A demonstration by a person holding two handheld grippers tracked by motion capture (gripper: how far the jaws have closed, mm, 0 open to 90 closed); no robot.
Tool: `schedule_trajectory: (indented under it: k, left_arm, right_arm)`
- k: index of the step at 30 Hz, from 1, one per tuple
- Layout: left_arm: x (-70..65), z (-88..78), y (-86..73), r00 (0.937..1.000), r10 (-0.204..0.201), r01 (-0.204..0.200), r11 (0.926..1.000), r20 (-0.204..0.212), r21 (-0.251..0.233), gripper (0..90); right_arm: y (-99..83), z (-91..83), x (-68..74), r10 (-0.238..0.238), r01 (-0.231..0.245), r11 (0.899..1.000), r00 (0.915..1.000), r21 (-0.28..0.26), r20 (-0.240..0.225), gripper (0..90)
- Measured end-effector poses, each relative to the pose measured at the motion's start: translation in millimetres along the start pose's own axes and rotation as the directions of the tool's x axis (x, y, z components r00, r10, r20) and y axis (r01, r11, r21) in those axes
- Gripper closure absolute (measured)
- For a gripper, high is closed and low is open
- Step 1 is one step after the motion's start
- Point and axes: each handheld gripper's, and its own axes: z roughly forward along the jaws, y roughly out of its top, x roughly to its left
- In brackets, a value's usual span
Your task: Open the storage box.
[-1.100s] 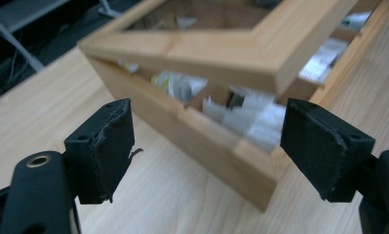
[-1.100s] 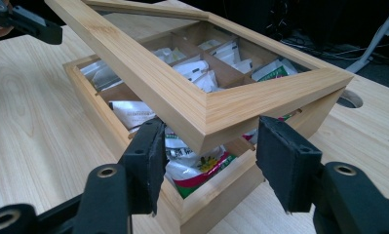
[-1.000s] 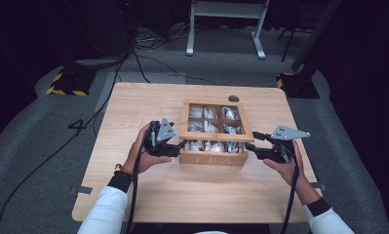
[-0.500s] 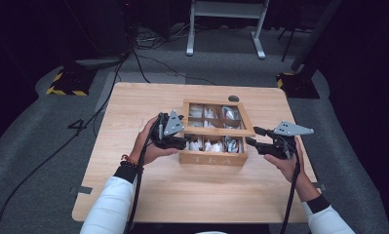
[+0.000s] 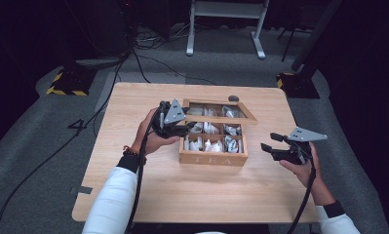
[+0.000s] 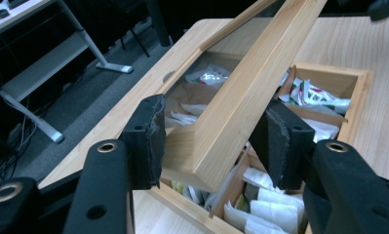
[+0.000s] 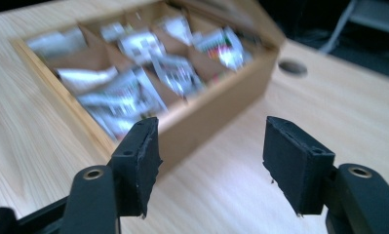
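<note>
1. Left gripper (image 5: 182,127) – held in the person's left hand (image 5: 150,136) at the near-left corner of the wooden tea box (image 5: 212,158). Its jaws have just been closing and now clamp the frame of the box's hinged lid (image 6: 241,102), one pad on each side of the wood.
2. Lid – raised and tilted, partly open, slanting up and away from the left gripper; its far edge hangs above the back row of compartments.
3. Tea box – sits on the wooden table (image 5: 133,185), directly under and beyond the left gripper's jaws. Open compartments hold paper tea bags (image 6: 272,204), white ones nearest the gripper, a red-and-green packet (image 6: 314,95) farther off.
4. Right gripper (image 5: 269,142) – in the right hand (image 5: 304,165), off the box's right side, not touching it. Jaws have just been opening – they stand apart with nothing between them; the box's corner lies ahead of them, slightly to their left.
</note>
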Motion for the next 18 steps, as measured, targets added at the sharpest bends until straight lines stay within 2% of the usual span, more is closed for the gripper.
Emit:
schedule_trajectory:
  k: [3, 5, 8, 18]
  left_arm:
    - [6.6, 0.2, 3.5, 1.0000, -0.008, 0.008, 0.9998, 0.005, -0.017, 48.6]
    - [10.4, 0.5, 6.0, 0.9999, -0.015, 0.015, 0.9996, 0.009, -0.025, 48.6]
    - [18.7, 1.0, 10.5, 0.9994, -0.021, 0.022, 0.9992, 0.027, -0.033, 49.3]
    - [45.9, 5.7, 27.8, 0.9971, -0.068, 0.070, 0.9953, 0.034, -0.066, 49.0]
  right_arm:
    - [-16.2, 1.5, -5.6, 0.022, -0.022, 0.999, 0.9998, 0.039, -0.001, 37.5]
    - [-25.3, 1.8, -7.6, 0.046, -0.045, 0.998, 0.9986, 0.047, -0.027, 37.0]
    - [-34.5, 2.5, -6.8, 0.039, -0.036, 0.997, 0.9980, 0.069, -0.049, 36.9]
    - [-42.9, 6.1, -2.2, 0.025, -0.018, 0.998, 0.9955, 0.067, -0.091, 40.1]
